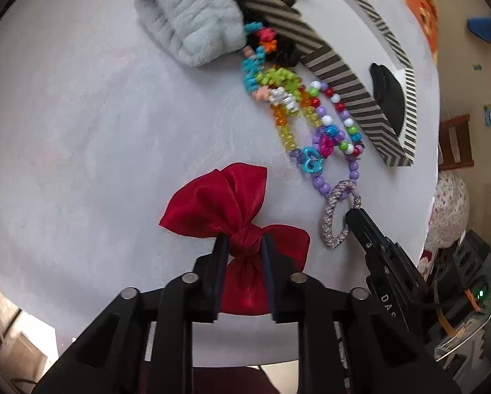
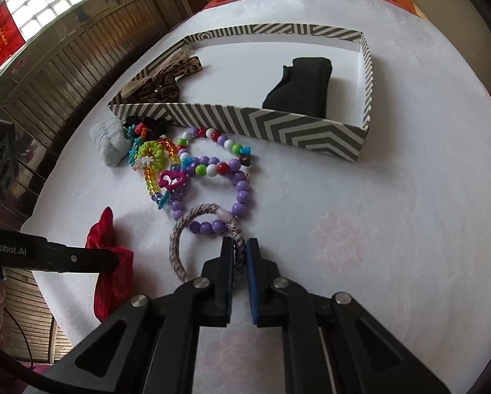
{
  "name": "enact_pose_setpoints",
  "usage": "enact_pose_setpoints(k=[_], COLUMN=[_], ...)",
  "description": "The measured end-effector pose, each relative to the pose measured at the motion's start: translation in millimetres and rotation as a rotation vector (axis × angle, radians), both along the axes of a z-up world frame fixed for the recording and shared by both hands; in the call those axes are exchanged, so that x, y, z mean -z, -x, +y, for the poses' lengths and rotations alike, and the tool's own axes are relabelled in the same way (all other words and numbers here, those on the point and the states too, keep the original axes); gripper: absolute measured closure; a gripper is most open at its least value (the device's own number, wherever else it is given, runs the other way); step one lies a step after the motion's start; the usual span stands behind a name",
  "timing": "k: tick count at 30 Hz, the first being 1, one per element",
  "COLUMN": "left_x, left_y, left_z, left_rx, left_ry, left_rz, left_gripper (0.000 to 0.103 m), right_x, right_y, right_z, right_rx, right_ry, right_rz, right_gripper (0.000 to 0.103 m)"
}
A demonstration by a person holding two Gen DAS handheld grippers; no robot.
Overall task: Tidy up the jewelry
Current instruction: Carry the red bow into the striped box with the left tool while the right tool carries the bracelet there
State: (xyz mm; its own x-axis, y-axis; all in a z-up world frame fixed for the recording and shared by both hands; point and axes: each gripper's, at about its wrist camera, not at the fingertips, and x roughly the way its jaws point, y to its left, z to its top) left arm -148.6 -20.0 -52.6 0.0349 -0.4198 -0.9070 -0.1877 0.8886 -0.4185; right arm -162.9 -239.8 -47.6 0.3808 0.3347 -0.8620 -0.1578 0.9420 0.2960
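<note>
Both grasps are made: left gripper [image 1: 244, 241] pinches the red bow [image 1: 232, 203], right gripper [image 2: 240, 251] clamps the braided hair tie [image 2: 193, 246] near the table's near edge; next, lift both into the striped box [image 2: 245, 121].

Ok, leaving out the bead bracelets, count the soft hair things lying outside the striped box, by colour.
red bow: 1
pale blue fluffy band: 1
black scrunchie: 1
grey-pink braided hair tie: 1
Total: 4
</note>
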Motion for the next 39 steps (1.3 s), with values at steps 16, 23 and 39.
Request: enact_pose_setpoints(k=[16, 23, 39], left_x=[-71, -90, -84], left_y=[-33, -69, -158], left_z=[10, -4, -49], left_rx=[0.078, 0.111, 0.174], left_ry=[-0.064, -0.139, -0.287], left_rz=[-0.262, -0.349, -0.406], left_gripper=[0.103, 0.103, 0.103], right_x=[-62, -76, -71], right_y=[-9, -34, -141], right_z=[-3, -11, -25], right_rx=[0.011, 0.039, 0.034], right_ry=[0.003, 0.007, 0.044], right_rz=[-0.115, -0.131, -0.114], right_gripper=[0.096, 0.096, 0.096])
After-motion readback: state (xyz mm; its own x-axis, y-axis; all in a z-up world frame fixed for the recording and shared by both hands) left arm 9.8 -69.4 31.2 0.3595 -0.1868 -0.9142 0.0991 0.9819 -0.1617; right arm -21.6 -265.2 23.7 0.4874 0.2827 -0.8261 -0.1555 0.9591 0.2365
